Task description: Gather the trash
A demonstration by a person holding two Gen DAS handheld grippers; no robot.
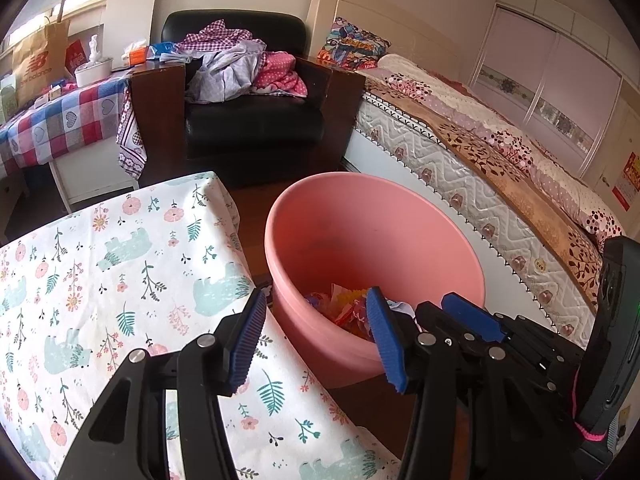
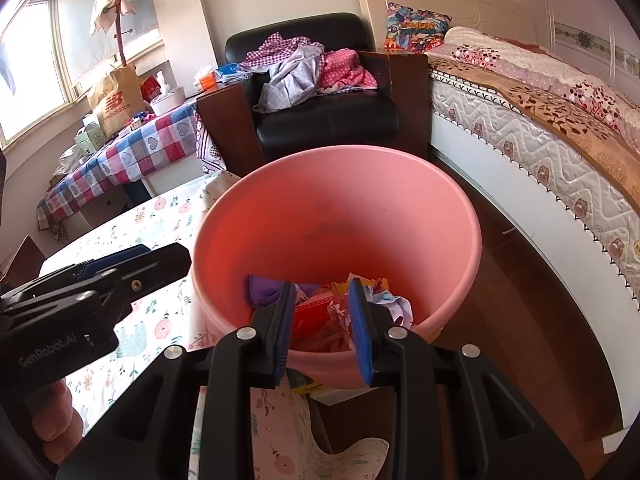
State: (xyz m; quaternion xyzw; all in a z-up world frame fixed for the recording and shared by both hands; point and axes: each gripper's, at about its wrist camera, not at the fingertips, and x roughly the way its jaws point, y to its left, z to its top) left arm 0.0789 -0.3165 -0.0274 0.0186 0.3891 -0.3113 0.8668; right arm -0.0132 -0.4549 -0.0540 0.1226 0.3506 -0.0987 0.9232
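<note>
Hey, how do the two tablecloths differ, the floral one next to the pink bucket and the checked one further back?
The floral tablecloth is white with pale flowers, leaves and teal animals; the checked tablecloth has red, blue and white squares with hearts. The floral one's visible top is bare, while the checked one carries a paper bag and a white tub. The floral one lies beside the pink bucket; the checked one stands by the window. Both drape over their edges.

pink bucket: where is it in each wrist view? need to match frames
Left wrist: pink bucket sits centre-right, beside the floral tablecloth, its near rim partly behind the left gripper's fingers.
Right wrist: pink bucket fills the centre, right gripper above its near rim.
Shared landmark: black armchair behind the bucket.
</note>
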